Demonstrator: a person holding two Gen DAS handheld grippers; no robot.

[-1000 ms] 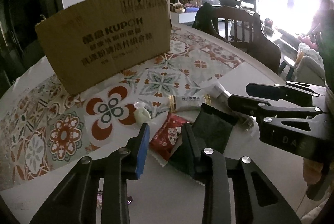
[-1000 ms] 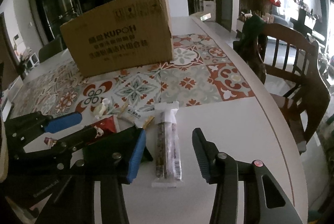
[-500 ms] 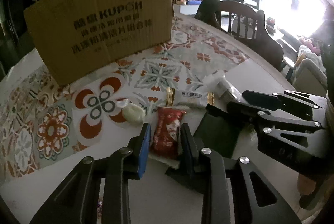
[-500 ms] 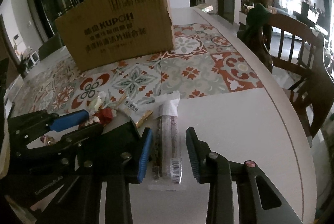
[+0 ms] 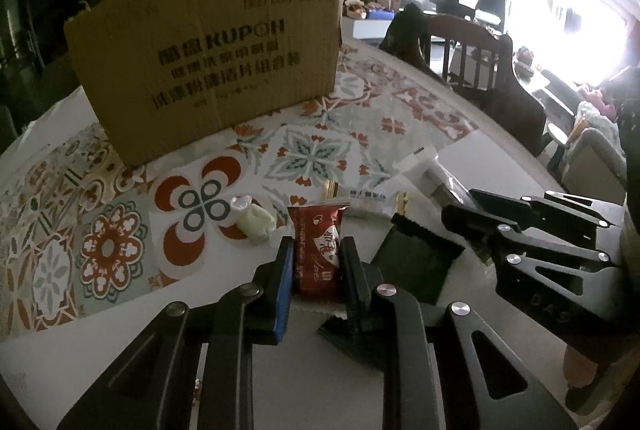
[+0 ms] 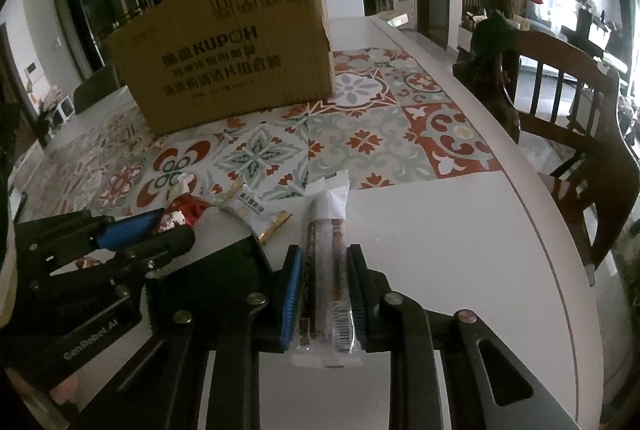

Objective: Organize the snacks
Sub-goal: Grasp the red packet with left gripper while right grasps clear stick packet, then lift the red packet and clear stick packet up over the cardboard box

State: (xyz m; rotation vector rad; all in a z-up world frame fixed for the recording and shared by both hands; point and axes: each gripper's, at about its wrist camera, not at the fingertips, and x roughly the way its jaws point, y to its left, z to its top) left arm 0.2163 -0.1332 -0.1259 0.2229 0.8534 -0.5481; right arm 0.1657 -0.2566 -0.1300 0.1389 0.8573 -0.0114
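Note:
In the left wrist view my left gripper (image 5: 317, 246) is shut on a small red snack packet (image 5: 318, 226), which lies on the white table. My right gripper (image 6: 324, 254) has a long clear-wrapped snack bar (image 6: 326, 213) between its jaws. They are closing and the pads press on the bar's sides. The two grippers work side by side: the left gripper (image 6: 172, 226) shows at the left of the right wrist view, still around the red packet (image 6: 188, 207). The right gripper (image 5: 460, 203) shows at the right of the left wrist view.
An open cardboard box (image 5: 208, 69) stands behind the snacks on a patterned mat (image 5: 312, 149). Between the grippers lie a dark green packet (image 5: 416, 266), a white packet (image 5: 368, 197) and a pale wrapped candy (image 5: 256, 222). A wooden chair (image 6: 560, 109) stands past the table's right edge.
Both grippers have closed: the left one moved in and shut on the red packet. The right one's jaws came together on the long bar without shifting place.

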